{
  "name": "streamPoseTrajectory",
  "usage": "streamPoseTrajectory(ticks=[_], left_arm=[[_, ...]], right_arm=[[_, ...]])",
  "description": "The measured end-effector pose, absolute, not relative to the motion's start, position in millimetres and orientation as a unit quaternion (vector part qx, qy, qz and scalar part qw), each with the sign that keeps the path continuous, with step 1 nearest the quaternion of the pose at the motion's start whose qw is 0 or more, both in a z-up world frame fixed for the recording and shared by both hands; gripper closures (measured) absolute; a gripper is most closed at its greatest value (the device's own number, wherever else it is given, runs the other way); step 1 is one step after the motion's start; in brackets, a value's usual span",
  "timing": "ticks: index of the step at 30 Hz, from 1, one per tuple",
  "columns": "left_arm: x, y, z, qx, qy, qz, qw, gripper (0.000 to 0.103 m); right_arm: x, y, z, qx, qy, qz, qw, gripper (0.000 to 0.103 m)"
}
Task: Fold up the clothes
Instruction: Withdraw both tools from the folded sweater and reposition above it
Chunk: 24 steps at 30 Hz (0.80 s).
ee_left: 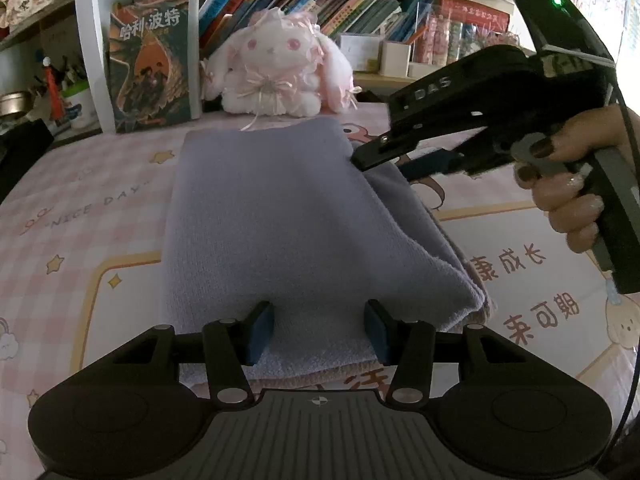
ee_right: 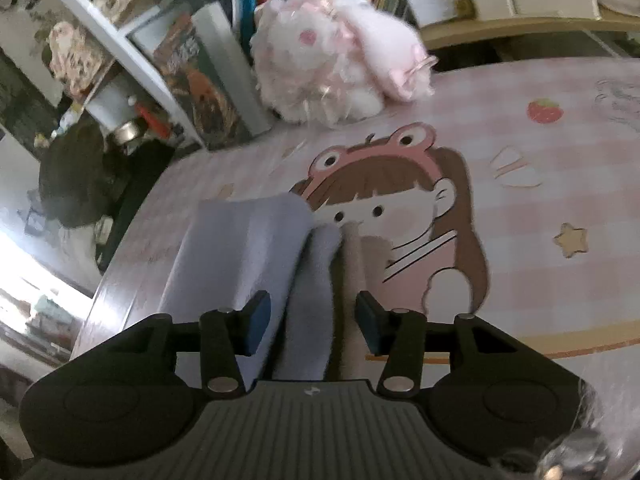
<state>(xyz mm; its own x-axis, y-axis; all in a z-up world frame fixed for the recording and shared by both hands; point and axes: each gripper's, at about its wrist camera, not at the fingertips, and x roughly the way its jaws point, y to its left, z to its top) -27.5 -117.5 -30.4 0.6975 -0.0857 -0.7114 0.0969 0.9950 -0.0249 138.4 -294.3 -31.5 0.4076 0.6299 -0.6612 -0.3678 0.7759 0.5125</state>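
A lavender knit garment (ee_left: 280,216) lies folded into a rectangle on the pink checked table cover (ee_left: 80,208). My left gripper (ee_left: 318,330) is open, its blue pads over the garment's near edge. My right gripper (ee_left: 380,160), held in a hand, is at the garment's far right corner. In the right wrist view the right gripper (ee_right: 312,322) is open, its pads either side of the garment's layered edge (ee_right: 248,248), nothing pinched.
A white and pink plush rabbit (ee_left: 276,68) sits at the back of the table by an upright book (ee_left: 152,60) and a bookshelf (ee_left: 360,8). A cartoon girl print (ee_right: 400,216) covers the cloth to the right. The table's left edge (ee_right: 116,272) is near.
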Motion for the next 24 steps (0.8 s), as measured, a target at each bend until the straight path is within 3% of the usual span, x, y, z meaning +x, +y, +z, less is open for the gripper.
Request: streamPoseTrajectory(ticks=[1, 2, 6, 9, 12, 14, 15, 19, 24], left_arm=[[-27, -117, -30, 0.008, 0.386, -0.051, 0.921, 0.054], [-27, -117, -30, 0.009, 0.387, -0.052, 0.921, 0.054], [-26, -115, -29, 0.007, 0.389, -0.056, 0.919, 0.053], [-26, -116, -29, 0.011, 0.389, -0.056, 0.919, 0.053], [-26, -117, -29, 0.014, 0.389, -0.055, 0.919, 0.053], [-26, -118, -29, 0.015, 0.388, -0.054, 0.920, 0.053], [-27, -118, -29, 0.014, 0.387, -0.054, 0.920, 0.053], [-28, -118, -29, 0.013, 0.383, -0.053, 0.922, 0.053], [-29, -114, -29, 0.005, 0.377, -0.057, 0.924, 0.053]], right_arm=[[137, -290, -28, 0.132, 0.447, 0.312, 0.828, 0.087], [135, -285, -25, 0.118, 0.439, 0.325, 0.829, 0.097], [101, -286, 2, 0.089, 0.338, 0.406, 0.844, 0.097], [88, -281, -6, 0.023, 0.332, 0.347, 0.877, 0.097], [109, -282, -31, 0.005, 0.408, 0.278, 0.869, 0.093], [108, -293, -26, 0.028, 0.399, 0.268, 0.876, 0.082], [102, -297, -19, 0.025, 0.386, 0.270, 0.882, 0.070], [83, -305, 1, 0.058, 0.374, 0.327, 0.866, 0.054], [77, -282, -20, 0.061, 0.451, 0.366, 0.812, 0.051]])
